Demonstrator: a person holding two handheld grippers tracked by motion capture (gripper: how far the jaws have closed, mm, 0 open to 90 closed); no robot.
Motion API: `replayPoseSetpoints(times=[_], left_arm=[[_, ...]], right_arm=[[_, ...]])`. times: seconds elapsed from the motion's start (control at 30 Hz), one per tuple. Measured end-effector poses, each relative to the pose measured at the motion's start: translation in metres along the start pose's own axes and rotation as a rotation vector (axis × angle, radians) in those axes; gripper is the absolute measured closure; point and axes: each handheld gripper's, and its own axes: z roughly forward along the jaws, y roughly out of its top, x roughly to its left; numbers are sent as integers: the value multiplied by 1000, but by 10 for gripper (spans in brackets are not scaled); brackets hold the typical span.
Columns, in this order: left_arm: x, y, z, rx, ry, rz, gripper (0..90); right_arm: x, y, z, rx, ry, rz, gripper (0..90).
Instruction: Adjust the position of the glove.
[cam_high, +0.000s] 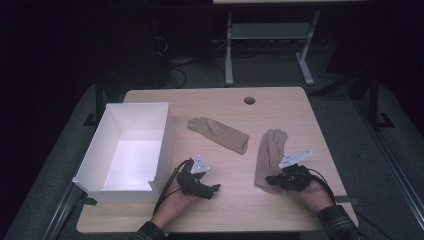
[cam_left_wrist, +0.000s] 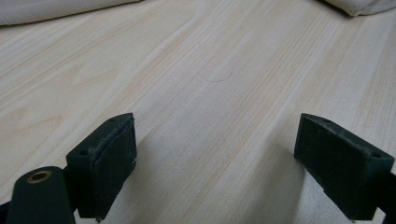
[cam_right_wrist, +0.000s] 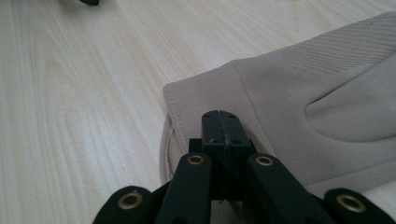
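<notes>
Dim lab: wooden table (cam_high: 280, 210), floor cables (cam_high: 175, 75)

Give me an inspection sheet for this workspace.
Surface: wooden table, one round hole near the far edge.
Job's things: near glove by the right gripper; far glove mid-table; white box, empty, at left.
Clutter: nothing seen.
Grippers: left gripper open over wood; right gripper shut at the near glove's cuff, grip unclear.
Cables: black cable trails from each gripper.
Surroundings: grey floor, desk frame behind.
</notes>
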Motion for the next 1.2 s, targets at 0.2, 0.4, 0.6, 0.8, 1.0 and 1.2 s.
replayPoseSetpoints(times=[0.2,0.4,0.6,0.8,1.0,1.2], left_arm=[[0,0,0,-4,-1,-4,124],[1,0,0,6,0,8,124],[1,0,0,6,1,11,124],[1,0,-1,6,2,11,124],[0,0,0,6,1,7,124],[0,0,0,6,1,7,124]], right_arm=[[7,-7,-6,10,13,-5,900],[13,-14,-12,15,17,-14,900],[22,-26,-22,27,16,-19,900],[31,-34,-29,32,25,-37,900],[38,-39,-33,41,29,-42,900],[43,-44,-36,46,36,-40,900]])
